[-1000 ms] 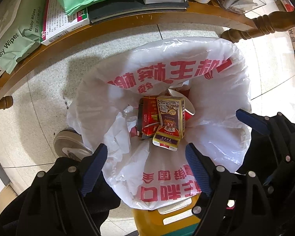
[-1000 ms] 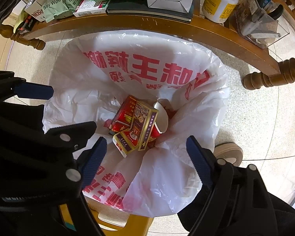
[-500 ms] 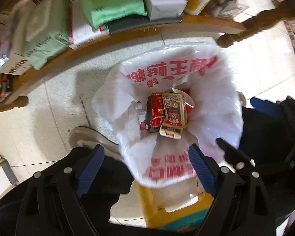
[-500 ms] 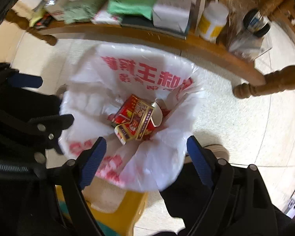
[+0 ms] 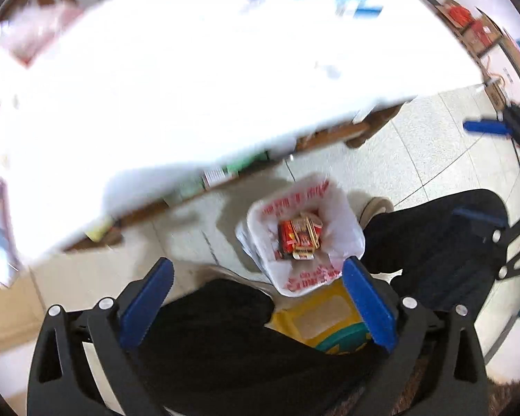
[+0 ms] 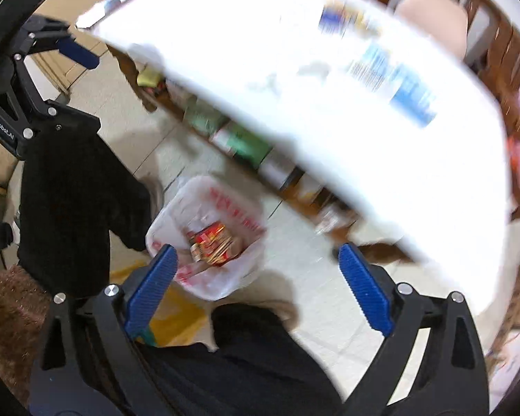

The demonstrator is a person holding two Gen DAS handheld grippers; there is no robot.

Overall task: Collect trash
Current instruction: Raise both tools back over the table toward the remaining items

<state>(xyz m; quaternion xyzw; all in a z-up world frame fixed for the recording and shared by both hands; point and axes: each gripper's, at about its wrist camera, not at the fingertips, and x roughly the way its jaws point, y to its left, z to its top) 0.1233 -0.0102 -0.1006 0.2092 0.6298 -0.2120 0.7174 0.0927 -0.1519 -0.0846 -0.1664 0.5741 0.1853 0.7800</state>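
Left wrist view: my left gripper (image 5: 256,298) has just been opening and its jaws now stand wide, with nothing between them; the bag-lined trash bin (image 5: 350,239) sits far below on the floor. Right wrist view: my right gripper (image 6: 258,286) likewise has just widened, empty, above the boxes (image 6: 211,246) in the bin.

white tabletop (image 5: 225,86), yellow stool (image 5: 315,319), tiled floor (image 5: 416,159)

Beyond the left tongs (image 5: 256,298), the table (image 5: 225,79) is overexposed and blurred; the things on it cannot be told. Under the right tongs (image 6: 256,284), the red packs (image 6: 213,242) in the bag (image 6: 225,280) are too blurred to read.
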